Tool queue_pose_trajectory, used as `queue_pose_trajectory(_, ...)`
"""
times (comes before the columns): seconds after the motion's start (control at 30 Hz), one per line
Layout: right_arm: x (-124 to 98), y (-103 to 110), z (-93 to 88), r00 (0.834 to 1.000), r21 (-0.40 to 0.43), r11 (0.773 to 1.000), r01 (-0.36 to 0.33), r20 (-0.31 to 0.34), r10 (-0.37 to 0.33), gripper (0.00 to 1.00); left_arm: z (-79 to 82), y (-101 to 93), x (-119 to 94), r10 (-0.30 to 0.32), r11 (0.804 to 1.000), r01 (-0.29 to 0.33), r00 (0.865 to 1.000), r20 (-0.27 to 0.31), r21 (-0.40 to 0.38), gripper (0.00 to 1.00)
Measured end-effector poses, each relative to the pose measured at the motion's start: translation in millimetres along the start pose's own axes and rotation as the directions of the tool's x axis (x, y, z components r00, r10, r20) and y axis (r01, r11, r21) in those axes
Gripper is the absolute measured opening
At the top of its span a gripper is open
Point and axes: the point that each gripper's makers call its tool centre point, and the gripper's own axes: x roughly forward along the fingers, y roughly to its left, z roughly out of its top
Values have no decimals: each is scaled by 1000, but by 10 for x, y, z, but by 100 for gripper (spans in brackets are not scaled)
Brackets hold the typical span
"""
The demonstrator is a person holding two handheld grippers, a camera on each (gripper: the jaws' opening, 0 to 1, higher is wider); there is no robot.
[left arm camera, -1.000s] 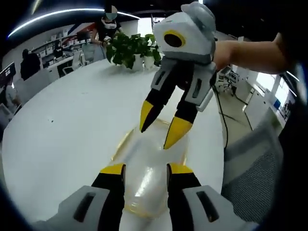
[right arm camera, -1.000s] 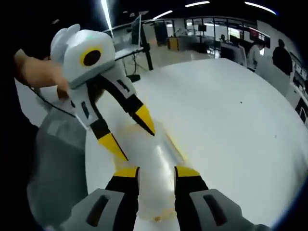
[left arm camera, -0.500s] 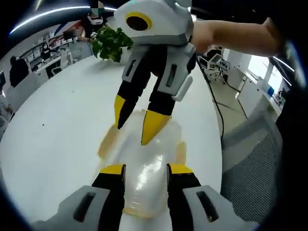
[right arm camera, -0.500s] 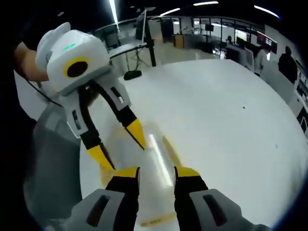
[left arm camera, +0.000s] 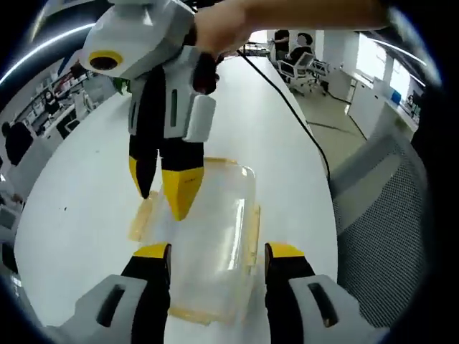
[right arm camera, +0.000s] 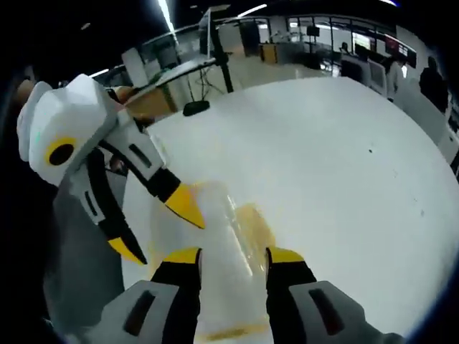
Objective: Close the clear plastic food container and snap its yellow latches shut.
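One clear plastic container [left arm camera: 215, 236] lies on the white table [left arm camera: 79, 193], in the lower middle of the left gripper view, with its lid on top. Yellow latches run along its edges: one on the right side [left arm camera: 252, 233], one on the left side [left arm camera: 142, 218], and one at the near end low in the frame. In the right gripper view the container [right arm camera: 222, 265] sits at the bottom centre, blurred, with a yellow latch [right arm camera: 254, 226] on its right edge.

The left gripper [left arm camera: 215, 254] rises from the bottom of its own view with its jaws spread, one on each side of the container's near end; whether they touch the walls cannot be told. In the right gripper view the same gripper [right arm camera: 154, 226] comes in from the left, one yellow tip against the container's top left edge, the other lower at the left.

The right gripper [left arm camera: 163, 193] reaches down from the upper left of the left gripper view, held by a hand [left arm camera: 229, 29], its jaws slightly parted with the tips at the container's far left corner. In its own view the right gripper [right arm camera: 233, 258] has jaws apart, flanking the container.

An office chair [left arm camera: 387, 236] stands at the right of the left gripper view, and desks fill the background.
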Motion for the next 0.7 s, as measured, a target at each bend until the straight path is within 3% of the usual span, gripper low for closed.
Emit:
queue_pose_trajectory(0.27,44,-13,13,999,28,999,-32,-11,33,37,5,8,10,28,1000,-27,1000,-10,10,54)
queue_pose_trajectory(0.53,-95,-59,168,999,-22,998,-50,-8,50,37,35,-1,6,53,998,-52,998,-30,35,52)
queue_pose_trajectory(0.63,-63,-84,58,989,-70,993,-93,-118,85,37,77,15,25,62,997,-60,998,-29,40,52)
queue_pose_trajectory(0.7,-23,-93,10,981,-80,988,-129,-159,115,37,101,14,39,63,997,-62,998,-30,43,53)
